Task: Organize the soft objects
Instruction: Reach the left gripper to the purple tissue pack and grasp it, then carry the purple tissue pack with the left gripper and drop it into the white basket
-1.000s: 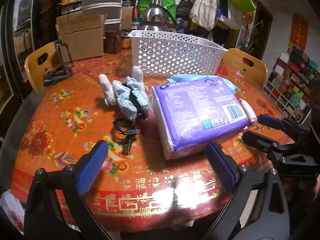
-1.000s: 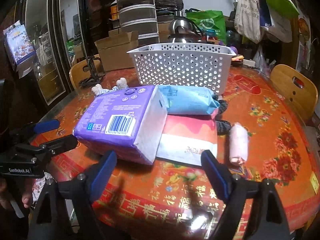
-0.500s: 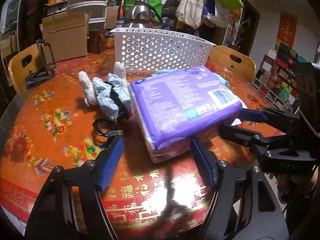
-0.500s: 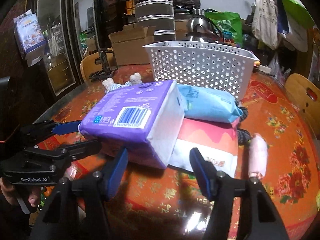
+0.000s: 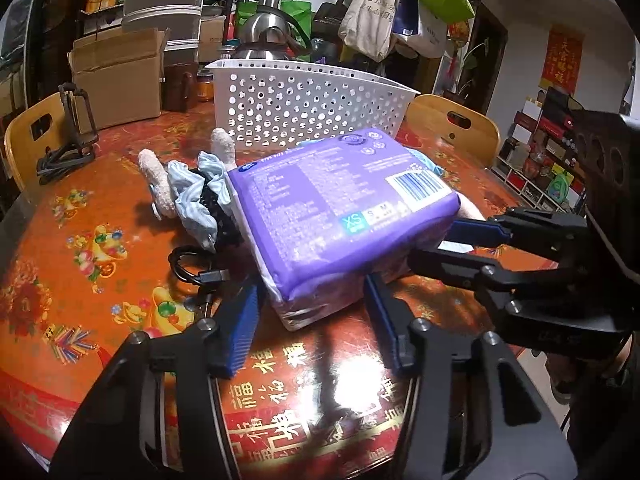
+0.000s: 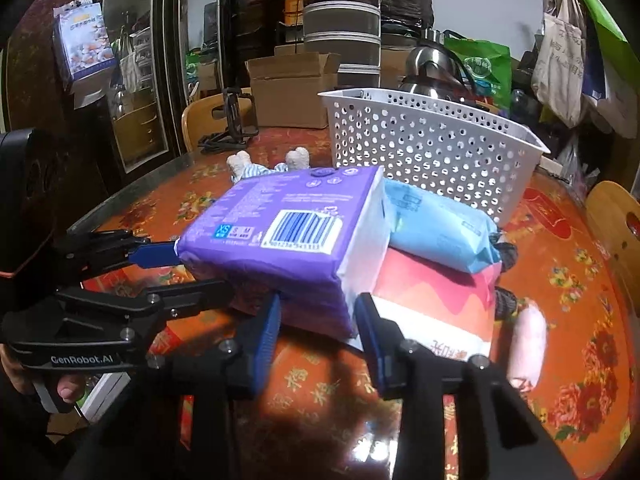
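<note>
Now that both sets of jaws have just been closing, the left gripper and right gripper pinch the purple pack at adjacent corners, seemingly ready for lifting toward the white basket.

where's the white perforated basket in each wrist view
Left wrist: white perforated basket top centre, behind the purple pack.
Right wrist: basket upper right of centre, behind the blue pack.
Shared landmark: the purple pack's barcode, facing up in both.

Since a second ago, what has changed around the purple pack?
Both grippers, left and right, have just been closing, each around a near corner of the soft purple plastic pack, which now looks tilted up. The white perforated basket and blue pack stayed put.
</note>
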